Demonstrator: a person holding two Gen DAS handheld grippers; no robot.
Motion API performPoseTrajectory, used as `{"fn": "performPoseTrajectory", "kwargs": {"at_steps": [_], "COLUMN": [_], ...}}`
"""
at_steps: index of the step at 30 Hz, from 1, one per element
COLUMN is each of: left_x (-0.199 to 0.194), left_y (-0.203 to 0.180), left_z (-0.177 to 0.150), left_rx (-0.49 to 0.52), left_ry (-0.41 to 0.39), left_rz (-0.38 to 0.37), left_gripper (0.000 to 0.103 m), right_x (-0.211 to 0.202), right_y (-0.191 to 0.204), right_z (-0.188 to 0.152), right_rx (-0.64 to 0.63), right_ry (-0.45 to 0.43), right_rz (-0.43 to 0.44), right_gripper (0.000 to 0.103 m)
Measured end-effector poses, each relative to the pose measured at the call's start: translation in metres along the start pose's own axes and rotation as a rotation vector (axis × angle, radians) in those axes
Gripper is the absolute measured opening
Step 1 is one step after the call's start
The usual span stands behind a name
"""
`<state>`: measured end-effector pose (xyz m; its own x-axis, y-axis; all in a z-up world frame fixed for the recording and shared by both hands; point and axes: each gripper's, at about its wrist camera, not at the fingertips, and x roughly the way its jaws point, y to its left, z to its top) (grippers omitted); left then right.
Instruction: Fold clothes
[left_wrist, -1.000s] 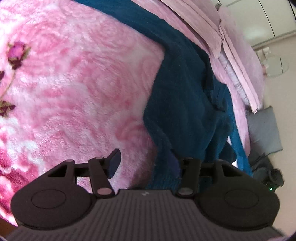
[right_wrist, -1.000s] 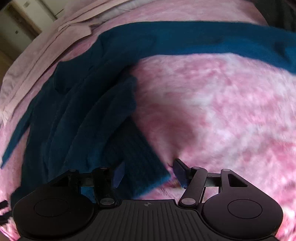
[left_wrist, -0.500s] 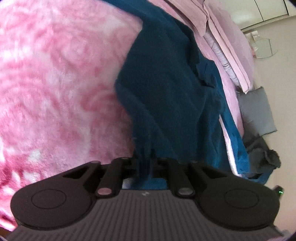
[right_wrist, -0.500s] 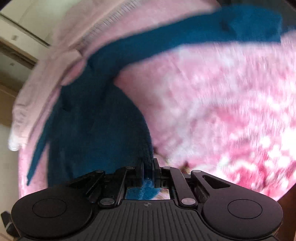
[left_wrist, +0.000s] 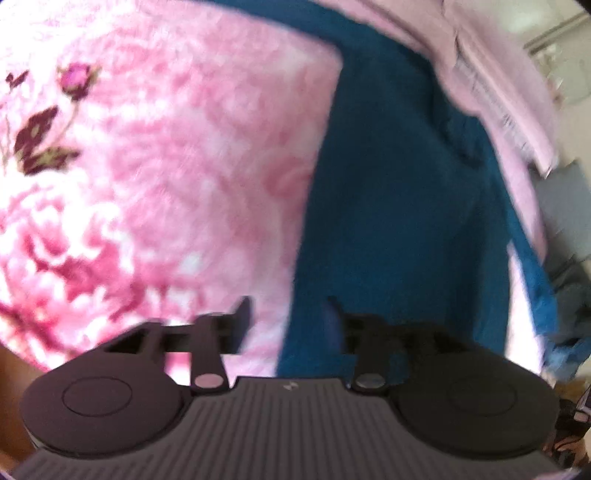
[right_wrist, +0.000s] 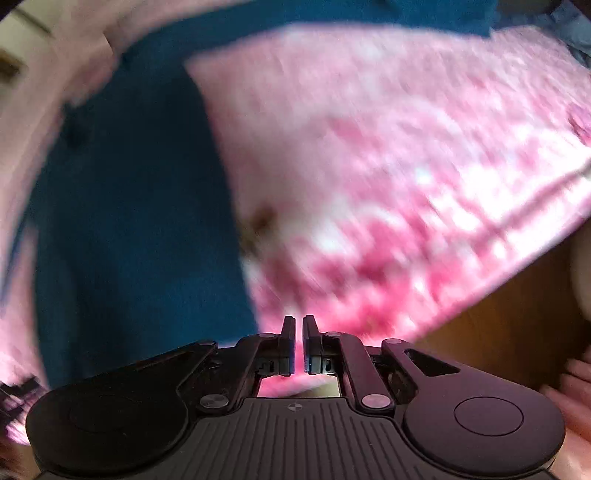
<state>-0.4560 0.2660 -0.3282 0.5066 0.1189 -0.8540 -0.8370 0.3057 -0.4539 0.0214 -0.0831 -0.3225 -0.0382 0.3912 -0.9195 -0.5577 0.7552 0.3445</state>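
— What are your tongs doing?
— My left gripper (left_wrist: 288, 317) is standing apart, just reopened, straddling the teal sweater's (left_wrist: 399, 206) edge, pinching nothing. My right gripper (right_wrist: 299, 332) is nearly closed, empty.
— The sweater?
— Lying on the pink blanket (left_wrist: 177, 177).

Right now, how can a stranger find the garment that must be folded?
Find the pink flowered blanket that covers the bed. On it lies the dark teal sweater, spread flat near the pale lilac bedding. It is the only blue cloth there.
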Motion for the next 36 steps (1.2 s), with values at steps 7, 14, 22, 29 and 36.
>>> {"fn": "performPoseTrajectory", "kwargs": {"at_steps": [7,14,22,29,36], "left_x": [0.040,0.025,-0.016,0.022,-0.015], "left_y": [-0.013,-0.020,-0.022,-0.034,-0.056], "left_z": [0.005,-0.001,-0.005,-0.010,0.055], "left_rx": [0.058,0.185,0.252,0.306,0.287], "left_ry": [0.023,0.026,0.026,0.158,0.062], "left_rz": [0.014,0.000,0.013,0.144,0.134], "left_gripper": [0.061,0.002,0.002,0.006,0.007], "right_x": [0.044,0.046,0.010,0.046,0.003], "right_y": [0.025,0.041,0.016,0.011,0.036], "right_z": [0.023,0.021,0.027,0.016,0.082], "right_rx": [-0.121,-0.340,-0.296,-0.247,-0.255], "right_ry": [-0.052,0.040,-0.007,0.109,-0.060], "right_rz": [0.041,0.006,-0.045,-0.115,-0.168], "right_gripper": [0.073,0.005,0.004,0.008,0.046]}}
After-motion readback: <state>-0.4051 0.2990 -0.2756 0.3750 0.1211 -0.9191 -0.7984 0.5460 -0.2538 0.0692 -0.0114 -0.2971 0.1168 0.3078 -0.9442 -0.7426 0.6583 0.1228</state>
